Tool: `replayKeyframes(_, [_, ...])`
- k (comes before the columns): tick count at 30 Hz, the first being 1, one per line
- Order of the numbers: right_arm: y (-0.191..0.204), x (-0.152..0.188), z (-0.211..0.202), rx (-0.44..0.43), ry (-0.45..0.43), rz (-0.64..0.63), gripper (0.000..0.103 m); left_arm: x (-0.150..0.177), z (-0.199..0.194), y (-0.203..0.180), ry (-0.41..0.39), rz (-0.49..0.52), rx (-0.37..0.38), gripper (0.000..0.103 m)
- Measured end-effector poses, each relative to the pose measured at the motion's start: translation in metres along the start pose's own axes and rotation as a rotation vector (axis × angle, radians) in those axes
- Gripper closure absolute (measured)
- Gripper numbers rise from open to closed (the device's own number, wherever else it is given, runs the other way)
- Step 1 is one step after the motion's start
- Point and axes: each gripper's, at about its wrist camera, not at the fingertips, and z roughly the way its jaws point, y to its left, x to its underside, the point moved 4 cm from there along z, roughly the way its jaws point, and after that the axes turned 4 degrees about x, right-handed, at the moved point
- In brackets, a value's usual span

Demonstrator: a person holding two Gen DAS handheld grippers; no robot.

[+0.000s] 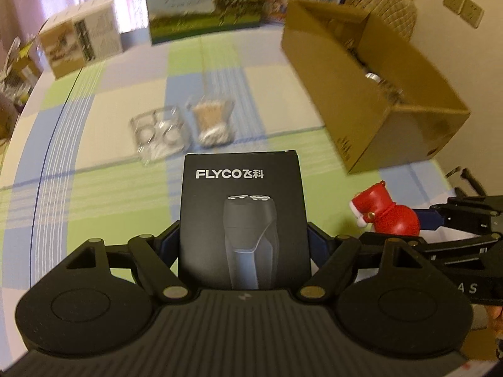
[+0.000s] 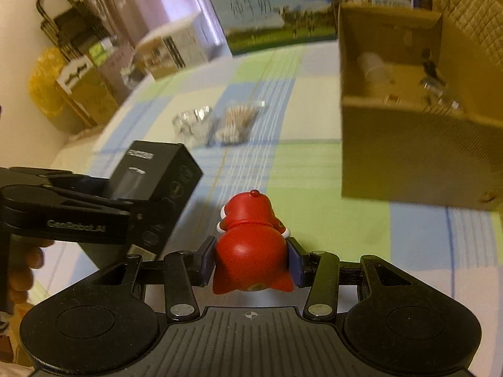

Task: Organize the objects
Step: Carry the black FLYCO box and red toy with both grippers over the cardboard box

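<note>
My left gripper (image 1: 243, 242) is shut on a black FLYCO shaver box (image 1: 243, 216), held upright above the table. The same shaver box (image 2: 157, 176) shows at the left of the right wrist view, between the left gripper's fingers (image 2: 94, 201). My right gripper (image 2: 251, 262) is shut on a red toy figure (image 2: 250, 245); this red toy figure (image 1: 386, 212) also appears at the right of the left wrist view. An open cardboard box (image 2: 418, 154) stands ahead on the right, with several small items inside. The cardboard box (image 1: 371, 94) is seen from the left wrist too.
A clear plastic blister pack (image 1: 158, 132) and a bag of cotton swabs (image 1: 212, 122) lie mid-table on the checked cloth (image 1: 110, 188). Printed cartons (image 1: 204, 3) and a white-brown box (image 1: 81, 40) line the far edge. Paper bags (image 2: 78, 72) stand beyond the table's left side.
</note>
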Motion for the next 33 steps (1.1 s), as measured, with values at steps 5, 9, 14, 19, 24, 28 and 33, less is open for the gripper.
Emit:
replayKeyframes(5, [-0.01, -0.016, -0.026, -0.01, -0.074, 0.012, 0.06, -0.023, -0.009, -0.02, -0.047, 0.018, 0.025, 0.026])
replayKeyframes(9, [-0.023, -0.033, -0.048, -0.008, -0.144, 0.022, 0.06, -0.043, -0.012, -0.034, -0.085, 0.028, 0.034, 0.026])
replayKeyframes(14, [-0.054, -0.057, -0.063, 0.031, -0.21, 0.044, 0.06, -0.07, -0.006, -0.047, -0.121, 0.023, 0.033, 0.026])
replayKeyframes(19, [-0.091, -0.081, -0.062, 0.075, -0.23, 0.071, 0.06, -0.099, 0.005, -0.058, -0.151, 0.016, 0.02, 0.026])
replayKeyframes(24, [-0.122, -0.101, -0.052, 0.102, -0.224, 0.079, 0.06, -0.129, 0.023, -0.066, -0.166, 0.01, 0.002, 0.026])
replayKeyframes(28, [-0.144, -0.121, -0.036, 0.106, -0.207, 0.084, 0.06, -0.149, 0.04, -0.068, -0.167, 0.004, -0.018, 0.026])
replayKeyframes(33, [-0.172, -0.149, -0.011, 0.125, -0.189, 0.081, 0.06, -0.173, 0.063, -0.063, -0.159, -0.014, -0.051, 0.026])
